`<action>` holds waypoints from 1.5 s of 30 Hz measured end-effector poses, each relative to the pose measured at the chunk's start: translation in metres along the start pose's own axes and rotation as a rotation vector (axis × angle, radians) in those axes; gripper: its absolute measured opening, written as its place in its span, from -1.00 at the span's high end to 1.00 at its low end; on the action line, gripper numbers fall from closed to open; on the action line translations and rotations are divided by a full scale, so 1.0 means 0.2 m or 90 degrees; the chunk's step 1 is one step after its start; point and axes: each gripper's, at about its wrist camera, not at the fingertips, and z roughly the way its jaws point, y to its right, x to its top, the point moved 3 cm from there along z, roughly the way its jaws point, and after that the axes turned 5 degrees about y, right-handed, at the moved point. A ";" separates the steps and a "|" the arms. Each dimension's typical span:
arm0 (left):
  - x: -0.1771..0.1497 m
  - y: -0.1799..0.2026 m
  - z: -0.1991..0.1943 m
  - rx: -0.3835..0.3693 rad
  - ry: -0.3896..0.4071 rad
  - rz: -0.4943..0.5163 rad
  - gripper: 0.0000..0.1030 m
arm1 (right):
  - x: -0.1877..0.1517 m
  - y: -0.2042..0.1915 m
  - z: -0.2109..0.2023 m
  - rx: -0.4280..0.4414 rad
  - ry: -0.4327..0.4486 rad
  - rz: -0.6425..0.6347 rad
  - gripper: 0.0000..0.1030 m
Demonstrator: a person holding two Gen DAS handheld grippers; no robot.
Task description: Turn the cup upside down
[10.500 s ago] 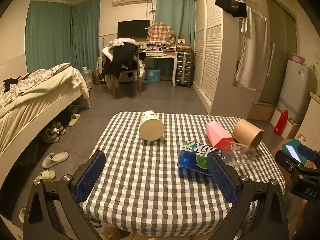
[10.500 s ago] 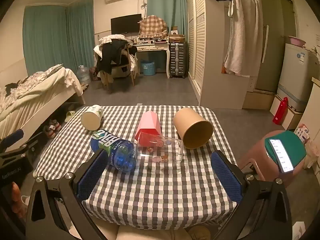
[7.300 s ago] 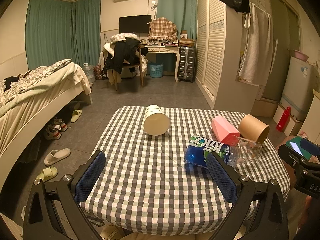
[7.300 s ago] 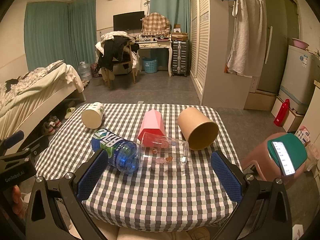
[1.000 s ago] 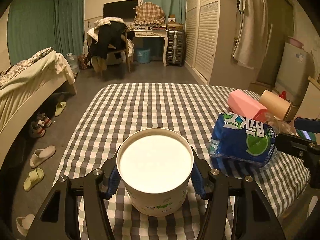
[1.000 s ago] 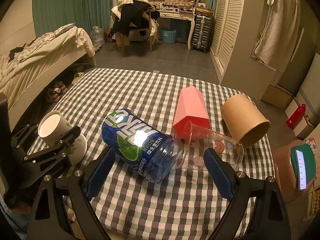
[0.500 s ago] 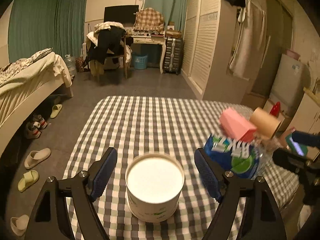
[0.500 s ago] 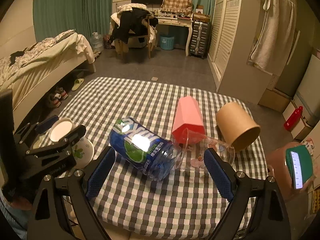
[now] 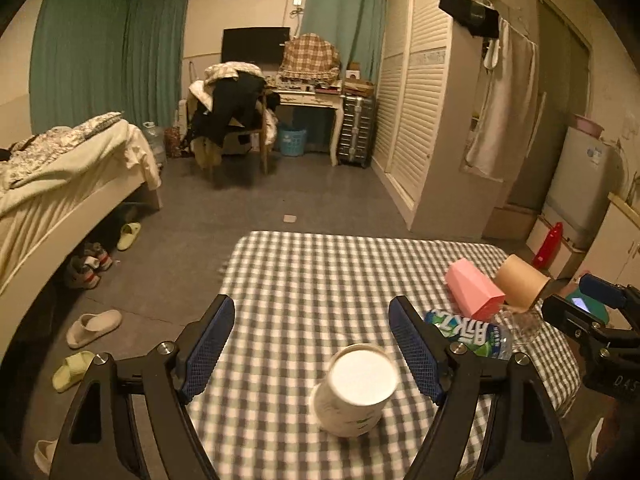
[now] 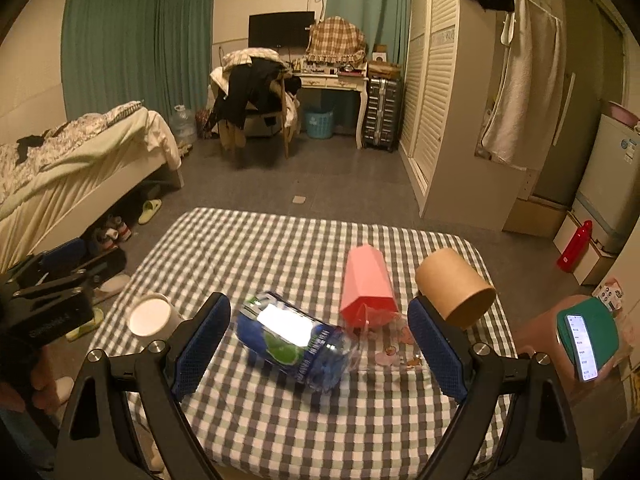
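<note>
A white paper cup (image 9: 354,390) stands upside down on the checked tablecloth (image 9: 304,280), its flat base facing up, near the front edge. It also shows in the right wrist view (image 10: 152,318) at the table's left. My left gripper (image 9: 316,344) is open, raised above and behind the cup, touching nothing. My right gripper (image 10: 320,344) is open and empty, hovering over the blue bottle (image 10: 294,338).
A pink cup (image 10: 366,284), a brown paper cup (image 10: 454,288) and a clear glass cup (image 10: 388,344) lie on their sides at the right of the table. A phone (image 10: 582,346) rests on a green-covered stool at the right. A bed (image 10: 80,160) stands at the left.
My left gripper has let go of the white cup, opened wide and pulled back and up. The cup now stands free on its rim. My right gripper has drawn back slightly.
</note>
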 end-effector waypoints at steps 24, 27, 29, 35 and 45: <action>-0.23 -0.13 -0.05 0.059 -0.035 -0.009 -0.99 | -0.23 -0.24 0.11 0.041 -0.031 -0.020 -0.98; -0.24 -0.13 -0.05 0.067 -0.035 -0.008 -0.99 | -0.25 -0.23 0.14 0.034 -0.040 -0.023 -0.99; -0.24 -0.13 -0.04 0.072 -0.039 -0.007 -1.00 | -0.26 -0.22 0.15 0.031 -0.047 -0.020 -0.99; -0.26 -0.11 -0.02 0.078 -0.049 0.004 -1.00 | -0.27 -0.19 0.17 0.022 -0.050 -0.013 -0.99; -0.27 -0.13 -0.02 0.081 -0.051 0.003 -1.00 | -0.27 -0.19 0.18 0.016 -0.055 -0.010 -0.99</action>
